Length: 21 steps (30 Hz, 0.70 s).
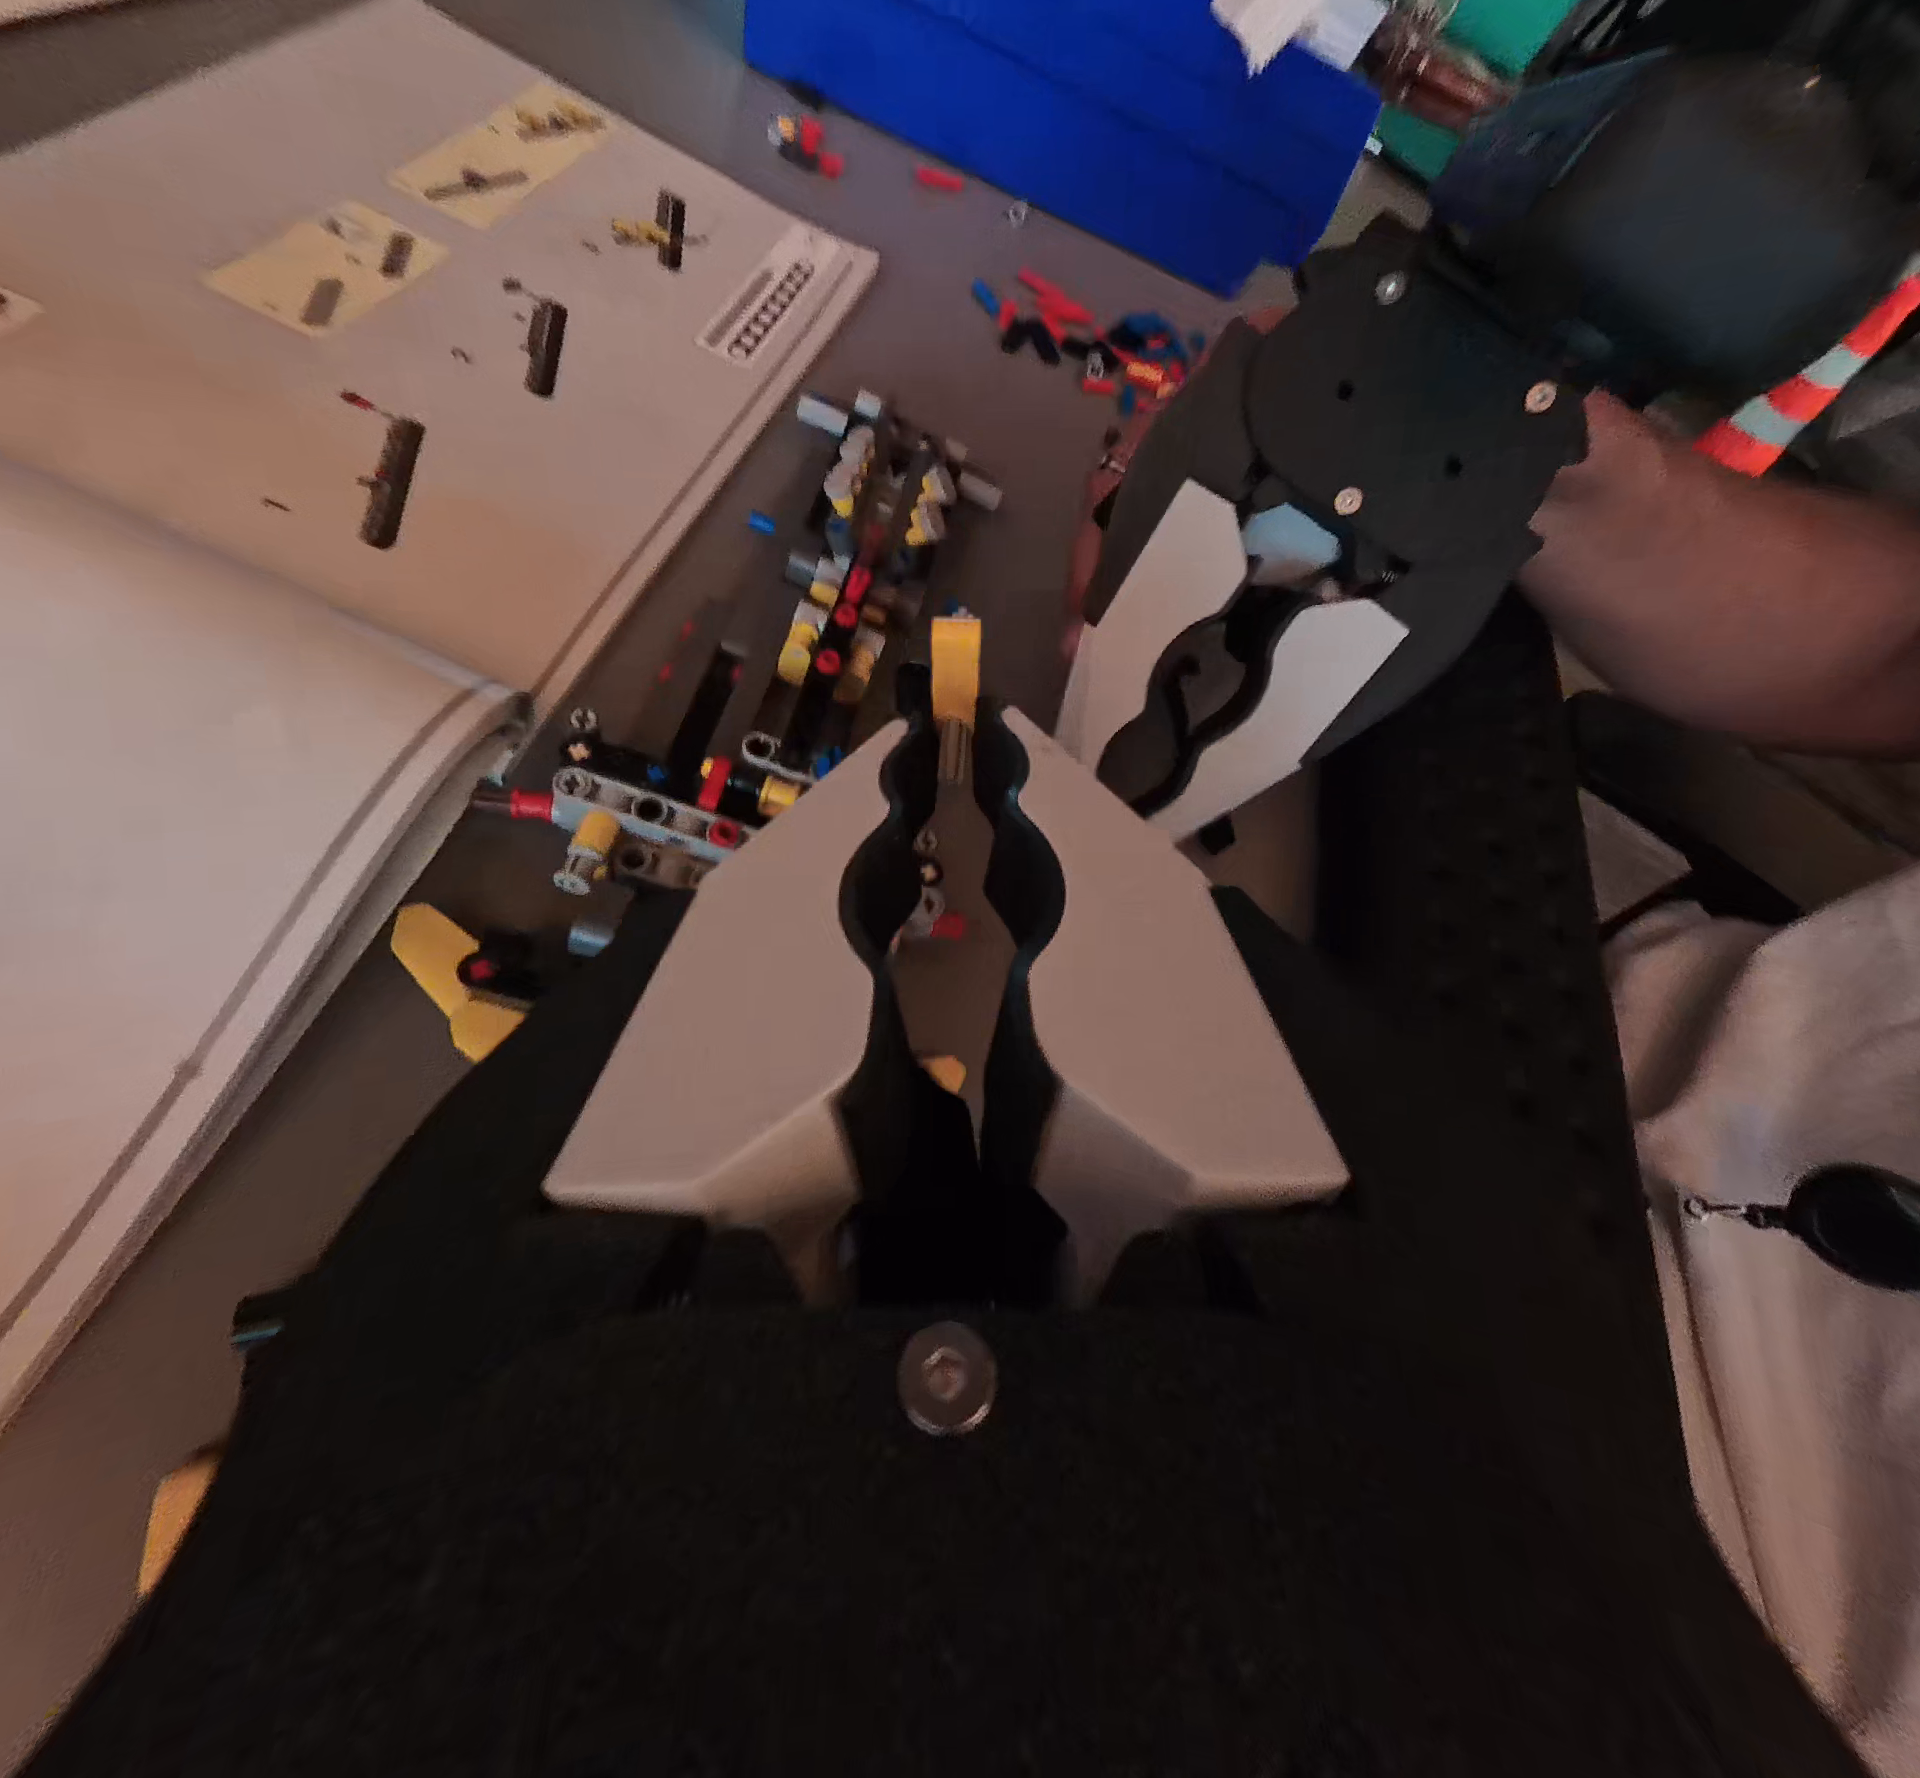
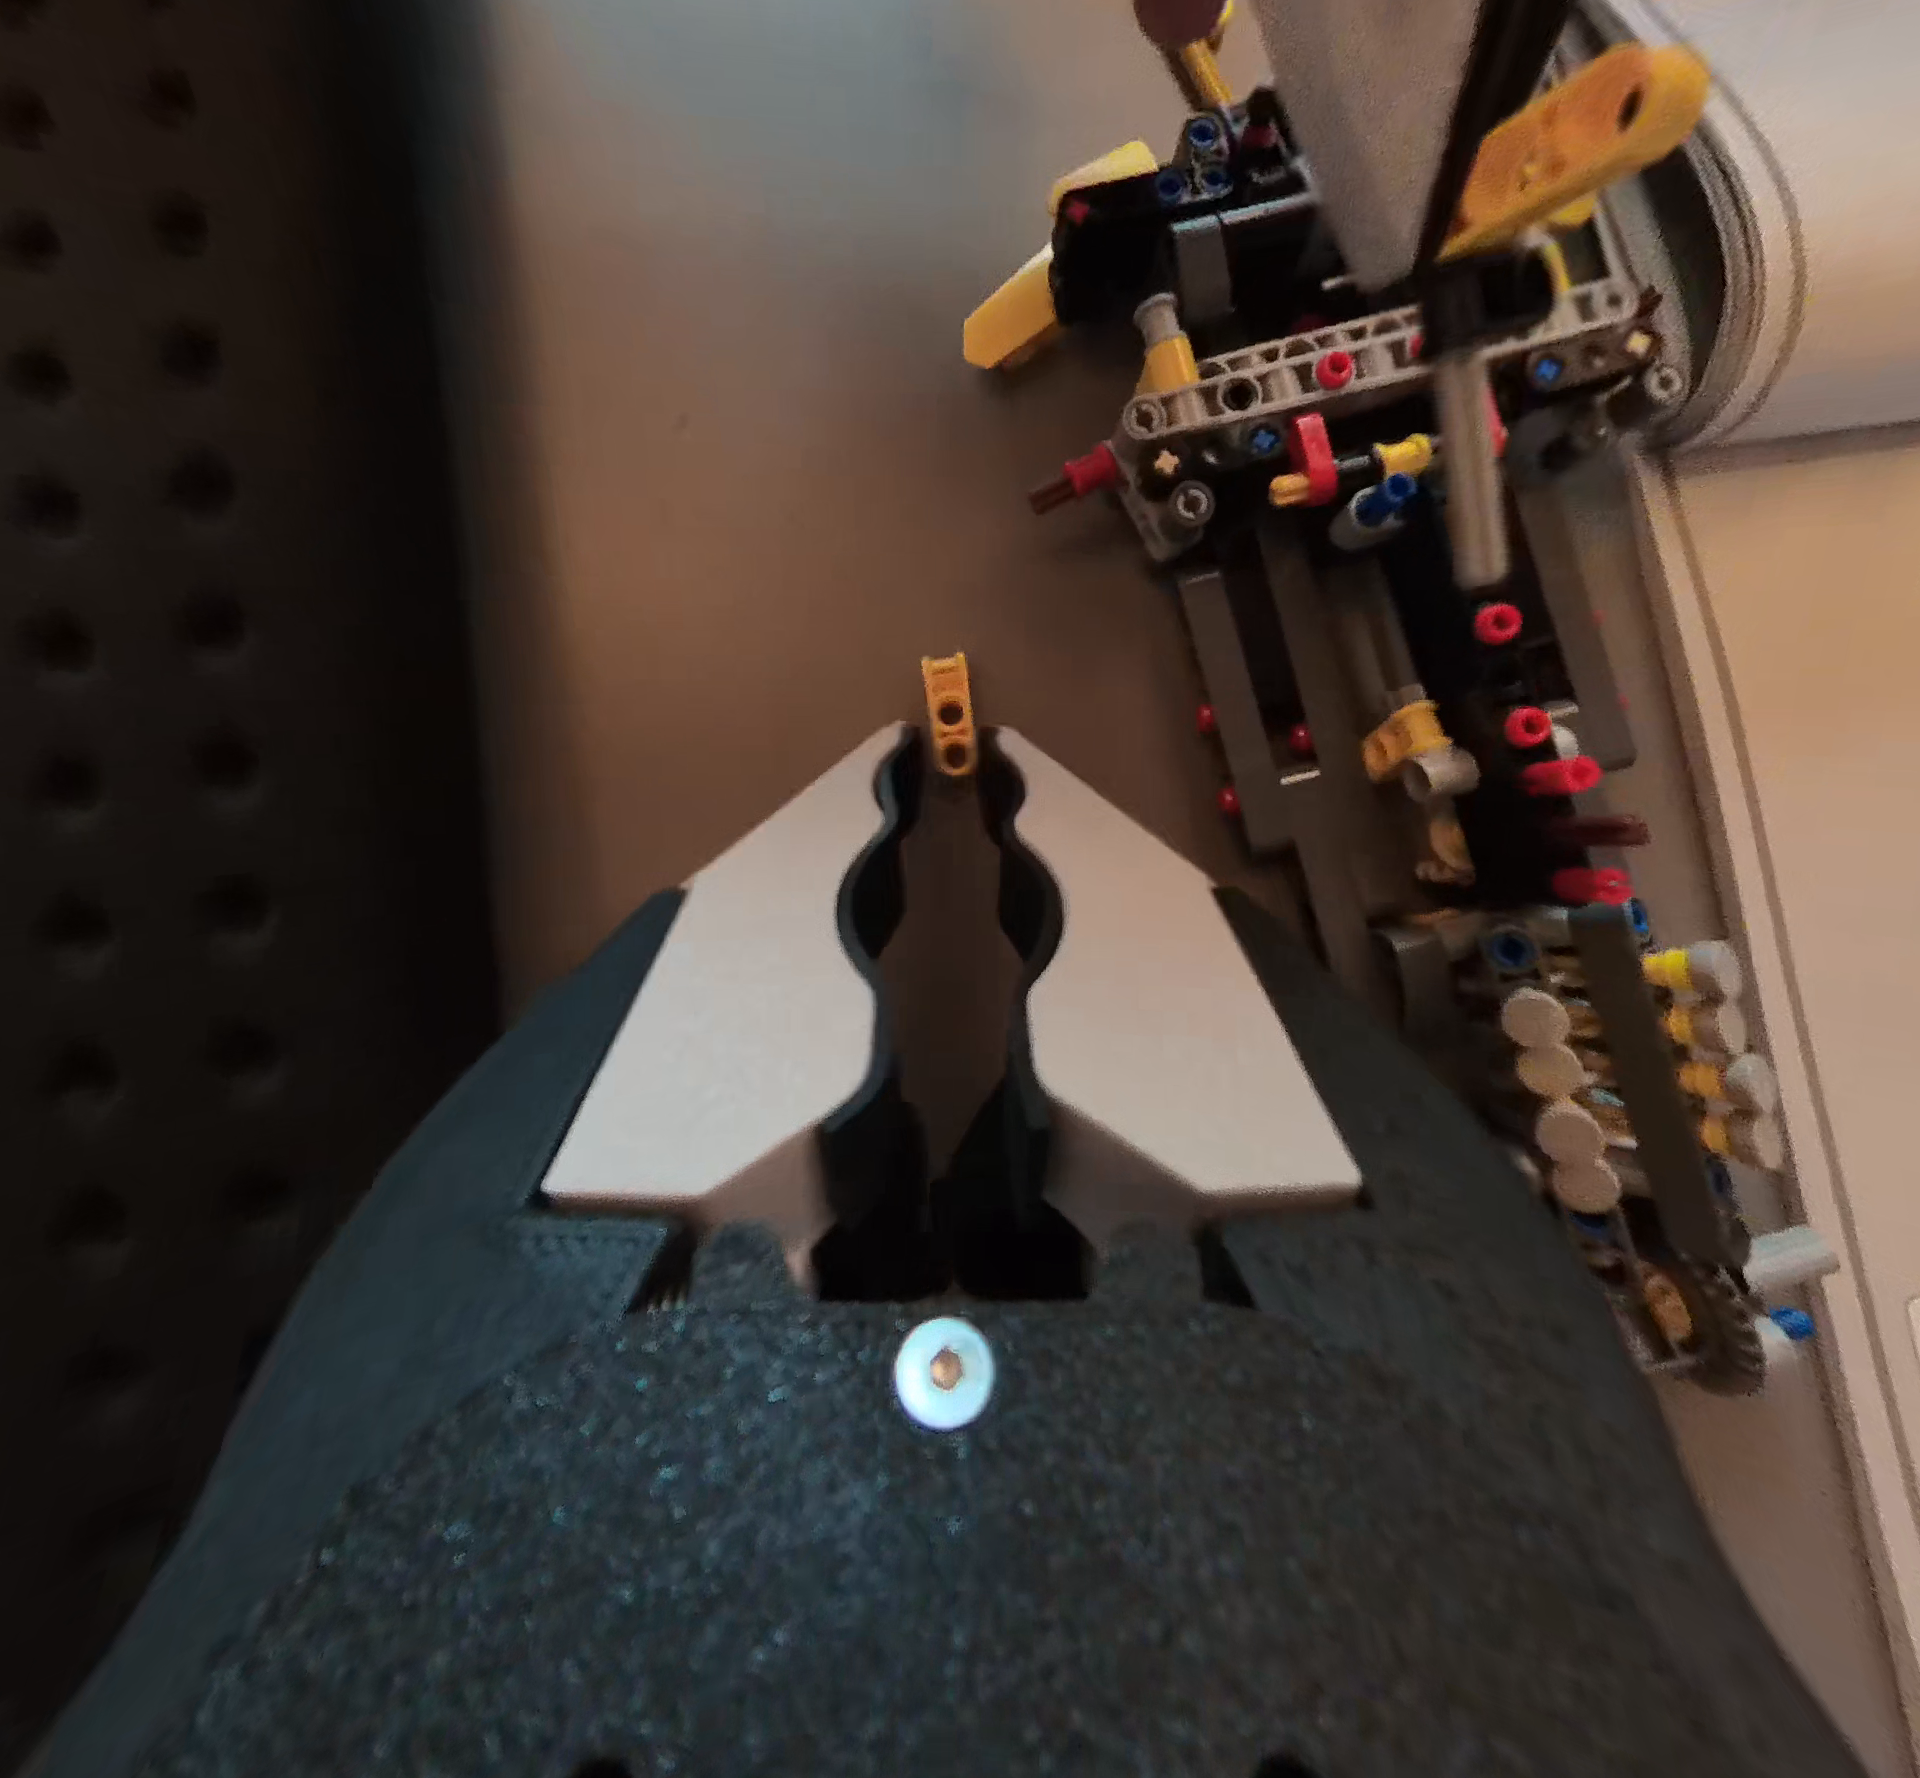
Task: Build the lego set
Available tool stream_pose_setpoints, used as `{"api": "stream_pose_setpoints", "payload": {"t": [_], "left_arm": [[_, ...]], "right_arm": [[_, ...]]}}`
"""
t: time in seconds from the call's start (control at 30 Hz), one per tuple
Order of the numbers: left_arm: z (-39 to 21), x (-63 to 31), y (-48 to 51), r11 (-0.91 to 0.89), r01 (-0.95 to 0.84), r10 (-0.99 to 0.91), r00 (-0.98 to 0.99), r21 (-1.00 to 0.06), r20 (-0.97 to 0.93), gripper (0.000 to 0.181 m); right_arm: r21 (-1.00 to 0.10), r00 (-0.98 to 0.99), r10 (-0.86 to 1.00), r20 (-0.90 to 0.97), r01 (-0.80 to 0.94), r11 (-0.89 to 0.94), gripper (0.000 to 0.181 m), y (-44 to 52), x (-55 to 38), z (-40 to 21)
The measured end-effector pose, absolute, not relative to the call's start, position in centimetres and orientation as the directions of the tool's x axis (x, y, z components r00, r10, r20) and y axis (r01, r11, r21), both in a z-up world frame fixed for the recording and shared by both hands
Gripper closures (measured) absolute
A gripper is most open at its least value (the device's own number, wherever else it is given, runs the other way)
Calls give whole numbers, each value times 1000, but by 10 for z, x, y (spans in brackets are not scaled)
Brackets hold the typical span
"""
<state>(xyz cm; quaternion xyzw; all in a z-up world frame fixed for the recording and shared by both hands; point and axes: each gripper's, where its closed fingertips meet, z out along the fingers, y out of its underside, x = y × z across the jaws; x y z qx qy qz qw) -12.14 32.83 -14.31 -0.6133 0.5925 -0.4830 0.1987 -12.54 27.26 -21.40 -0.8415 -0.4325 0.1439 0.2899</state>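
Left claw (image 1: 954, 726) clamped on yellow beam (image 1: 954, 663); right claw (image 2: 951, 752) clamped on yellow connector (image 2: 948, 715); lego model (image 2: 1455, 689) seen right of right claw.

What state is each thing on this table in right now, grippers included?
Left gripper: shut on a yellow beam.
Right gripper: shut on a small yellow connector.
Lego chassis: partly built, lying flat beside the booklet.
Instruction booklet: open.
Loose pieces: scattered, unused.
Blue bin: white paper sticking out.
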Motion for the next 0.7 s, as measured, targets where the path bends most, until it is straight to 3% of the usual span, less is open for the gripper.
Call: {"api": "stream_pose_setpoints", "payload": {"t": [0.23,0.33,0.47,0.57,0.63,0.7], "left_arm": [[-162,-126,312,-147,-627,-918,-203,-765,342,176],[-157,-126,307,-138,-617,-912,-226,-775,342,176],[-154,-127,299,-142,-614,-889,-265,-776,373,176],[-153,-128,294,-131,-614,-880,-290,-779,377,176],[-152,-129,291,-127,-613,-874,-302,-780,380,176],[-154,-129,291,-112,-618,-880,-301,-778,366,176]], "right_arm": [[-623,558,770,309,731,-280,174,281,-108,-174],[-455,451,766,457,859,-234,174,276,-85,-171],[-206,107,716,690,977,52,174,279,-83,-160],[-8,-111,657,746,984,175,174,280,-85,-159],[56,-194,634,749,971,231,175,280,-85,-161],[47,-165,690,705,981,187,174,278,-76,-171]]}}
